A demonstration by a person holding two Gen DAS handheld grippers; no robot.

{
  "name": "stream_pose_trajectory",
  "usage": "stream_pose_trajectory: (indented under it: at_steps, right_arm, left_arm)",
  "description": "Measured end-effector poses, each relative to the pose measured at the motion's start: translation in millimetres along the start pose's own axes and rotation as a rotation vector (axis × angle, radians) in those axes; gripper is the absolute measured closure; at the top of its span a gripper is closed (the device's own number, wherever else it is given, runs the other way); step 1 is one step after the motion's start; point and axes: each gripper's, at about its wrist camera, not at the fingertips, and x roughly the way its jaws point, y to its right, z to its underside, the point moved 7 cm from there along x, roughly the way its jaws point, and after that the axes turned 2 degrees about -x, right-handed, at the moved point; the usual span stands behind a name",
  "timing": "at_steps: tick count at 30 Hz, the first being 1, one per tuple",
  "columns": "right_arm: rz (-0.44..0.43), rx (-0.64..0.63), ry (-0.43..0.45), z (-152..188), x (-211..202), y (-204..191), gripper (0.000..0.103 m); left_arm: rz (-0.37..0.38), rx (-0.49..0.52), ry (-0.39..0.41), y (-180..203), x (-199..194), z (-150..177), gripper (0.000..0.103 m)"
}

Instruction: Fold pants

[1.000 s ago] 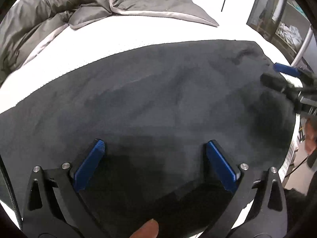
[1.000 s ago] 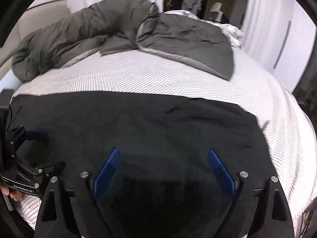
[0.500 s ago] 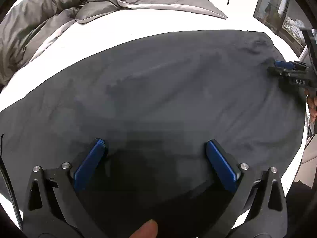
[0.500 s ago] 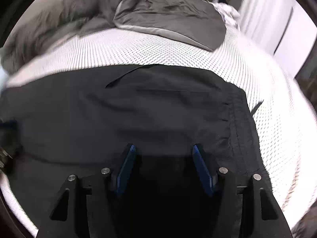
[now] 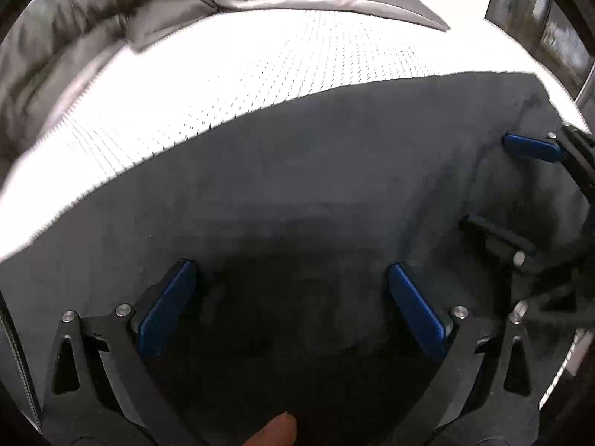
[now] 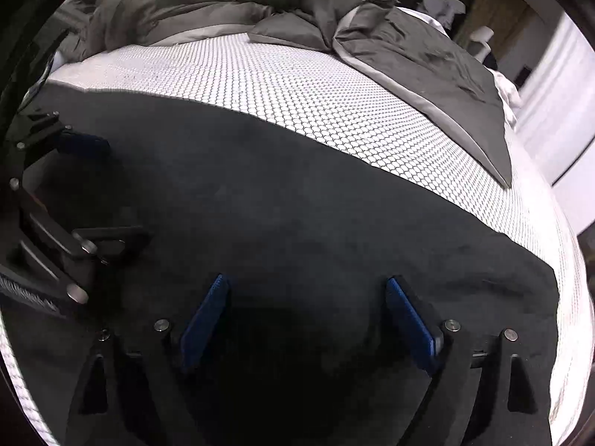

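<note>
Black pants (image 5: 297,193) (image 6: 297,215) lie spread flat across the near part of a white patterned bed. My left gripper (image 5: 292,282) hovers over the dark cloth, jaws wide, nothing pinched between its blue pads; it also shows at the left edge of the right wrist view (image 6: 96,189). My right gripper (image 6: 306,297) is over the pants too, jaws opening, no cloth between the pads. It appears at the right edge of the left wrist view (image 5: 494,182), close beside the left one. A fingertip (image 5: 275,429) shows at the bottom of the left wrist view.
A crumpled grey duvet (image 6: 230,7) (image 5: 111,11) is piled along the far side of the bed. The white mattress cover (image 6: 297,85) lies bare between duvet and pants. Curtains (image 6: 557,85) and furniture stand beyond the bed on the right.
Both grippers came closer together over the pants and dropped lower. The right jaws narrowed, then widened again. The pants lie as before.
</note>
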Motion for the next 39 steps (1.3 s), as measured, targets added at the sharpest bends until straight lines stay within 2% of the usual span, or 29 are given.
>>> stream_pose_trajectory:
  at_steps: [1,2,3,5,6,8,10,11,14,16,18,20,21,24,25,27,29,32,34,36,39]
  right_arm:
    - [-0.009,0.034,-0.002,-0.7,1.8,9.2,0.015]
    - [0.046,0.079,-0.017,0.9,4.8,28.9,0.015]
    - [0.15,0.127,-0.031,6.2,6.1,57.0,0.014]
    - [0.294,0.204,-0.066,18.8,10.9,98.8,0.009]
    - [0.306,0.27,-0.069,29.5,11.2,119.4,0.009]
    - [0.259,0.339,-0.055,37.0,9.6,131.5,0.009]
    - [0.269,0.323,-0.041,33.9,2.7,128.4,0.008]
    - [0.27,0.302,-0.027,28.3,-2.6,122.6,0.008]
    - [0.19,0.259,0.047,1.6,-20.6,94.4,0.008]
    - [0.153,0.216,0.082,-25.4,-22.7,72.3,0.008]
    - [0.083,0.14,0.07,-56.0,-1.2,45.4,0.009]
    - [0.047,0.084,0.012,-64.0,25.5,26.0,0.011]
    - [0.071,0.051,-0.035,-60.6,41.1,26.0,0.011]
    - [0.104,0.064,-0.065,-42.4,50.4,58.0,0.01]
    - [0.161,0.077,-0.078,-37.5,49.6,78.5,0.01]
    - [0.364,0.131,-0.127,-16.9,43.7,140.8,0.01]
    - [0.462,0.219,-0.206,7.3,48.6,189.7,0.01]
    - [0.336,0.338,-0.186,22.4,42.8,210.4,0.01]
    - [0.34,0.355,-0.125,24.0,18.4,218.3,0.01]
    - [0.324,0.409,-0.039,34.6,-15.5,223.4,0.008]
    - [0.195,0.588,0.019,70.2,-37.7,228.1,0.007]
  left_arm:
    - [0.008,-0.007,0.008,-6.3,-1.1,-1.0,0.0]
    - [0.005,-0.017,0.01,-12.4,-2.5,-1.9,0.0]
    - [0.003,-0.033,0.009,-21.0,-3.4,-2.5,0.0]
    - [-0.006,-0.059,0.003,-34.5,-2.9,-2.6,0.0]
    - [-0.016,-0.065,-0.002,-38.5,-2.7,-3.0,0.0]
    - [-0.043,-0.068,-0.002,-46.6,-7.5,-5.3,0.0]
    - [-0.058,-0.05,0.038,-48.0,-17.9,-12.2,0.001]
    - [-0.04,-0.042,0.07,-46.2,-25.6,-16.8,0.001]
    - [0.04,-0.085,0.132,-43.6,-38.5,-34.0,0.001]
    - [0.04,-0.135,0.131,-48.8,-30.1,-47.4,0.001]
    - [0.02,-0.168,0.092,-52.0,-12.7,-50.9,0.001]
    - [0.013,-0.179,0.046,-56.6,9.9,-47.8,0.001]
    - [0.008,-0.175,0.046,-58.6,14.0,-46.1,0.001]
    - [0.0,-0.149,0.051,-63.4,14.2,-49.2,0.001]
    - [-0.004,-0.152,0.052,-64.8,16.9,-51.1,0.001]
    - [0.001,-0.164,0.059,-65.3,18.1,-50.1,0.001]
    - [-0.003,-0.159,0.06,-68.1,18.4,-49.2,0.001]
    - [-0.02,-0.175,0.061,-68.7,13.8,-45.6,0.001]
    - [-0.015,-0.196,0.062,-71.5,6.0,-44.5,0.001]
    - [0.036,-0.208,0.095,-74.3,-8.3,-47.8,0.001]
    - [0.094,-0.197,0.145,-65.4,-31.3,-49.9,0.001]
